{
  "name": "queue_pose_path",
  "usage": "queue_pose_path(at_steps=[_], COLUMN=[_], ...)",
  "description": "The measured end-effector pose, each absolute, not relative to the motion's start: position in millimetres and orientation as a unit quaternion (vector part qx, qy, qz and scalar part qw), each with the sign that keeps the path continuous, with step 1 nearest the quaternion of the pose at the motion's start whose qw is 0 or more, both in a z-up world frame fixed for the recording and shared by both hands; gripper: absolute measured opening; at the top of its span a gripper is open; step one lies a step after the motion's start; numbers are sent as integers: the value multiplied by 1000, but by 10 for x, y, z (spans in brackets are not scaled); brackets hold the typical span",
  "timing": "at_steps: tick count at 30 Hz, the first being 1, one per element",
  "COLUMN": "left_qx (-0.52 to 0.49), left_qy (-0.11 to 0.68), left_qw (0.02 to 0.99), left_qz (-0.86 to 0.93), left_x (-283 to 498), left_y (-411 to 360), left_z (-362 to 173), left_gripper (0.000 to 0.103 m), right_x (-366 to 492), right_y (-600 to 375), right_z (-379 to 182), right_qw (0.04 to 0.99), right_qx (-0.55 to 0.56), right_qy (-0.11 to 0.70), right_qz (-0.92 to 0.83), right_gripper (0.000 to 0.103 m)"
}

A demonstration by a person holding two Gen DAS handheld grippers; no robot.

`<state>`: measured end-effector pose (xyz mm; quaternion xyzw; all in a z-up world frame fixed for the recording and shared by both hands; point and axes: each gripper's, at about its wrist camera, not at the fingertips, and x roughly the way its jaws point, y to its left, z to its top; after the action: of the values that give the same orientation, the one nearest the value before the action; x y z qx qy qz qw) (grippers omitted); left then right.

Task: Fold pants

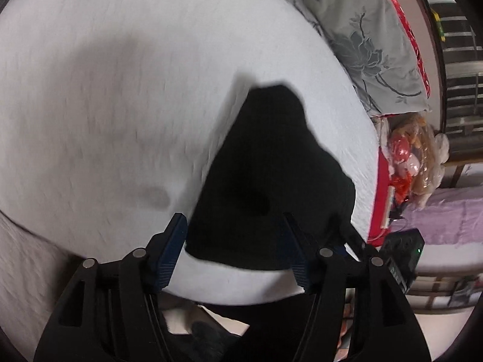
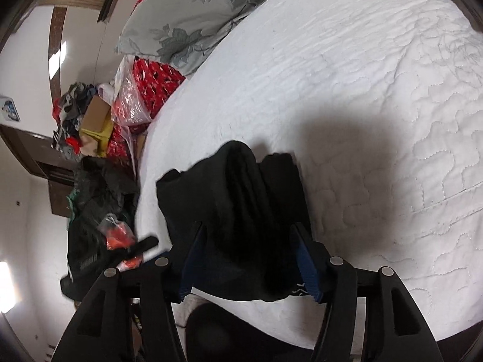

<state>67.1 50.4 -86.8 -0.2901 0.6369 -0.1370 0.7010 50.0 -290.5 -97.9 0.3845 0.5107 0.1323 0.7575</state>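
Black pants (image 2: pixel 238 211) lie bunched in a compact heap near the edge of a white quilted bed (image 2: pixel 362 90). The left gripper (image 1: pixel 235 244) and the right gripper (image 2: pixel 246 256) both hover with jaws spread, dark cloth showing between them but no pad visibly pressing it. By the look of it, a neat fold calls for 2 firm pinches on matching corners, lifted evenly, with the layers smoothed flat.
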Motion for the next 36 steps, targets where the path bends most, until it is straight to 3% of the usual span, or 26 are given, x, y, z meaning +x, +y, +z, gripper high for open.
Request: queue_pose_path(at_steps=[4, 5, 6, 7, 9, 12, 17, 19, 25, 27, 36], left_qx=[-299, -303, -303, -301, -288, -262, -272, -259, -257, -269, -285], left_qy=[658, 660, 660, 658, 648, 650, 660, 657, 614, 617, 656], left_qw=[681, 678, 678, 681, 697, 708, 695, 702, 734, 723, 682], left_qz=[-117, -116, -113, -110, -109, -90, -88, -93, -137, -154, -150], left_x=[691, 713, 717, 722, 745, 734, 705, 683, 440, 405, 455], left_y=[429, 398, 397, 397, 353, 383, 452, 439, 394, 307, 38], left_z=[-1087, -1090, -1051, -1007, -897, -925, -1021, -944, -536, -529, -823], left_gripper=[62, 57, 52, 51, 45, 44, 44, 43, 45, 50, 50], right_x=[530, 538, 542, 542, 479, 354, 271, 262, 211, 207, 186], right_y=[-2849, -2838, -2841, -2851, -2920, -2959, -2958, -2982, -3084, -3059, -3059], right_z=[-995, -1010, -1015, -1020, -949, -853, -1228, -1181, -777, -755, -907], right_qw=[763, 764, 764, 760, 745, 756, 750, 746, 769, 767, 753], right_qx=[370, 362, 359, 362, 409, 409, 396, 406, 408, 408, 417], right_qy=[514, 519, 523, 526, 509, 492, 515, 513, 471, 472, 493], right_qz=[127, 124, 118, 120, 135, 136, 120, 123, 147, 151, 127], right_gripper=[59, 55, 36, 26, 23, 23, 28, 37, 49, 49, 49])
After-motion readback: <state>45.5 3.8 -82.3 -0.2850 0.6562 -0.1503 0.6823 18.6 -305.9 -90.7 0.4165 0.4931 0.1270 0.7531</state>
